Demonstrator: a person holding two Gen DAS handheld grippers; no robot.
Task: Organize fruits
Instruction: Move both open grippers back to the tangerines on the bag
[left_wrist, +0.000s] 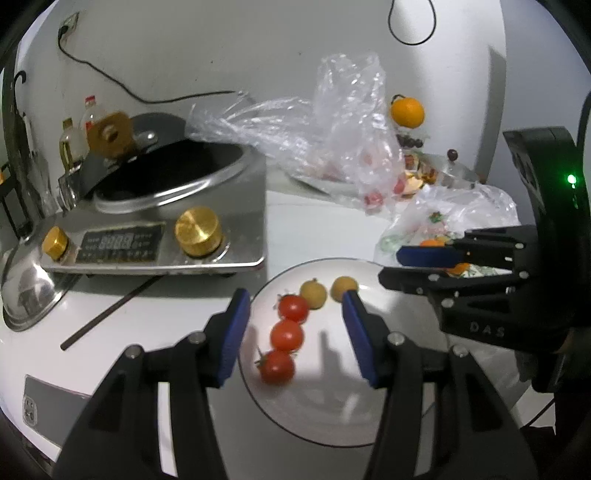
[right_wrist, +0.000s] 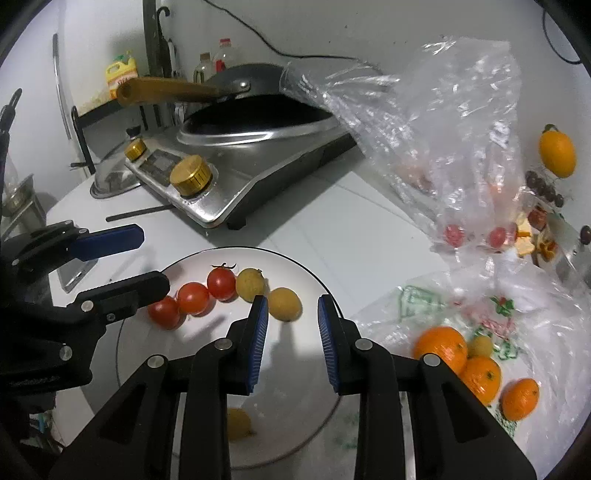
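Sitting in a curved row on the white plate (right_wrist: 317, 284) are three red cherry tomatoes (right_wrist: 192, 297) and two small yellow fruits (right_wrist: 284, 303), glossy and whole; another yellow fruit (right_wrist: 238, 424) is lying at the plate's near edge. Just right of the plate, a clear printed bag (right_wrist: 546, 332) is holding three oranges (right_wrist: 480, 376). Beyond the plate, a crumpled clear bag (right_wrist: 443, 129) is holding more red tomatoes. The left tool (left_wrist: 291, 332) is hovering over the plate with fingers apart and empty; the right tool (right_wrist: 291, 343) is narrowed to its closest, gripping nothing.
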